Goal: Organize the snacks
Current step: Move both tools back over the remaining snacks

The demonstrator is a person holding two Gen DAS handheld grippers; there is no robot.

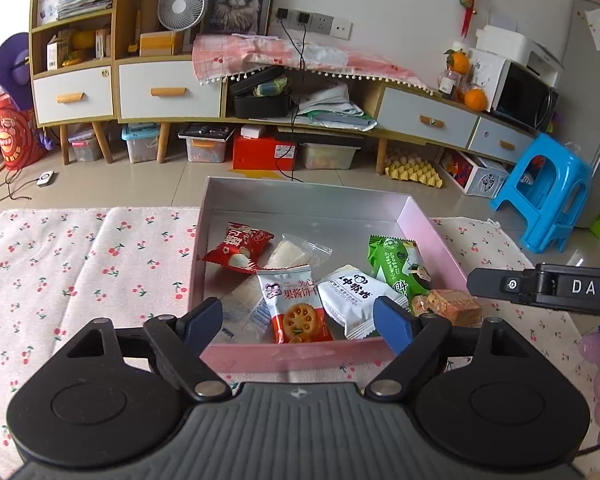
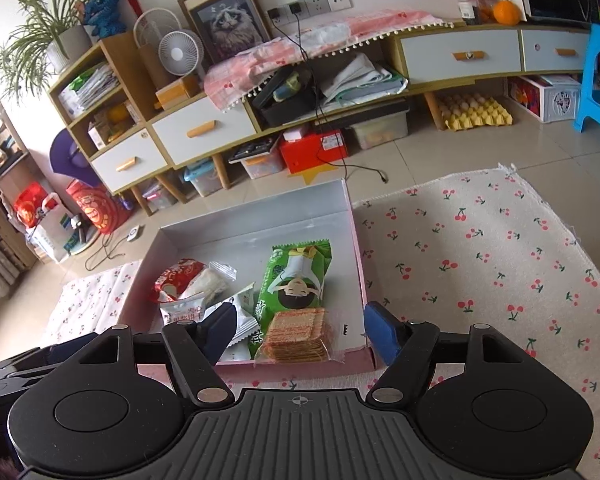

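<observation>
1. I have both the left gripper (image 1: 298, 320) and the right gripper (image 2: 298, 330) released, empty.
2. Snacks (image 1: 296, 308) lie in the pink box (image 1: 300, 354), frame centre.
3. Sorting looks near done – next, I would pull back.

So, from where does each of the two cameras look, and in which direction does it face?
Left wrist: sits on the left gripper, looking forward and down into the pink box of snacks; own open fingers show, plus the right gripper at right.
Right wrist: sits on the right gripper, looking down at the same box's near right corner and the cherry-print cloth; own open fingers show.
Shared: box, green packet, biscuit stack, cabinet.
</observation>
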